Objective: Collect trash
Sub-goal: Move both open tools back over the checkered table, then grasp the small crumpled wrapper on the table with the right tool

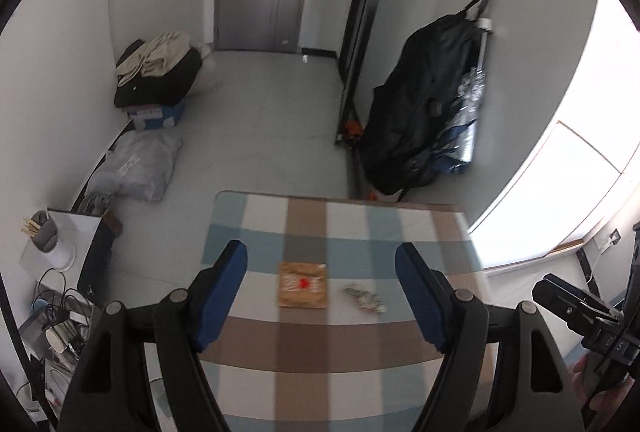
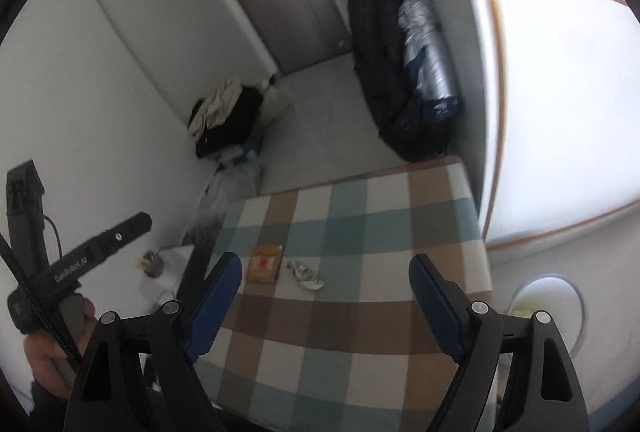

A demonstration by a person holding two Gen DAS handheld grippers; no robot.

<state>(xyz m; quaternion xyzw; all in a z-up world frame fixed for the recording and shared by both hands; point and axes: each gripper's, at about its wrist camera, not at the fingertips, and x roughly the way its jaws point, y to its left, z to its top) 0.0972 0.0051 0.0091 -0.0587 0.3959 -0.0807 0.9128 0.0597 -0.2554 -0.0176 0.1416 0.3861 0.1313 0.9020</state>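
A flat brown packet [image 1: 303, 285] with a red mark, its print unreadable, lies on the checked table [image 1: 360, 364] between and beyond the left gripper [image 1: 321, 272] fingers, a crumpled wrapper [image 1: 366, 298] beside it. Both grippers, the right gripper [image 2: 326, 280] too, gape wide, holding nothing.

checked tablecloth table [image 1: 340, 352] | on it: brown packet [image 1: 303, 284], crumpled wrapper [image 1: 365, 298] just beside, apart

Brown packet [image 1: 303, 285], perhaps crumpled wrapper [image 1: 366, 298]
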